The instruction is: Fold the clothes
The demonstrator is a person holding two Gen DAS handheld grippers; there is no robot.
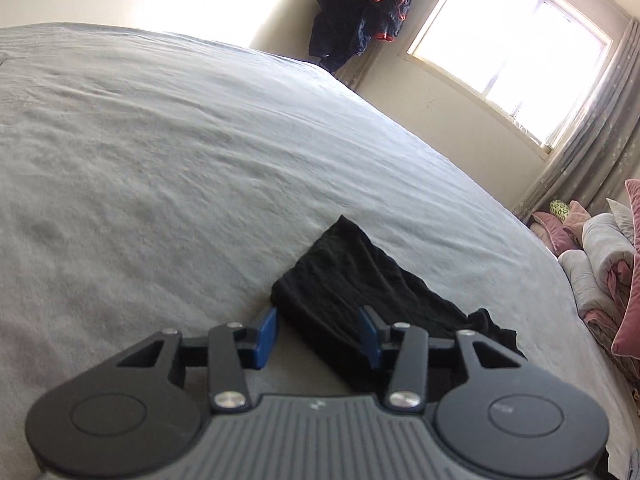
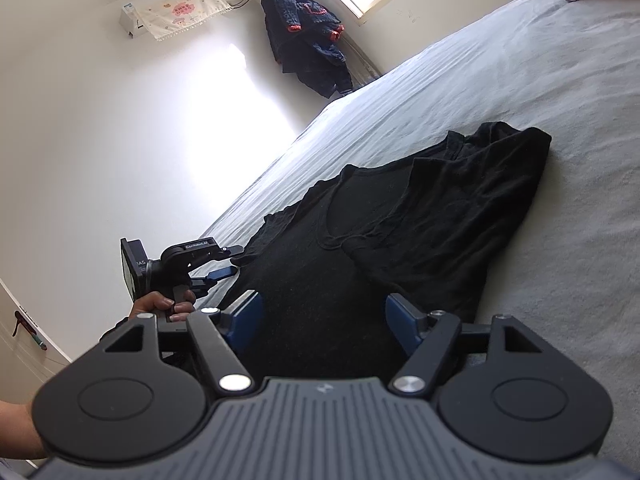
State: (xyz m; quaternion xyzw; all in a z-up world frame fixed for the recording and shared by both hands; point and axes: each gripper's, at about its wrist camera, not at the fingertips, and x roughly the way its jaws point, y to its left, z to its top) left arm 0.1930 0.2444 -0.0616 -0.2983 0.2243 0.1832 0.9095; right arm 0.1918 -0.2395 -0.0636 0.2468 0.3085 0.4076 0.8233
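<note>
A black garment (image 2: 400, 216) is spread on the grey bedsheet (image 2: 560, 80), partly folded over itself, its neckline showing near the middle. The right gripper (image 2: 324, 320) is held low over the near edge of the cloth with its blue jaws spread wide; fabric lies under and between them, but no pinch can be seen. To the left, the left gripper (image 2: 234, 270) is carried by a hand (image 2: 160, 306) and is aimed at the garment's left edge. In the left wrist view, the left gripper (image 1: 320, 332) is seen with its jaws parted on either side of a bunched end of the garment (image 1: 348, 280); the pads appear not to be pressing on it, though the cloth there is dark and hard to read. Dark clothes (image 1: 360, 12) are hung in the far corner beside a window (image 1: 508, 44), and rolled bedding (image 1: 600, 264) is stacked at the right.
</note>
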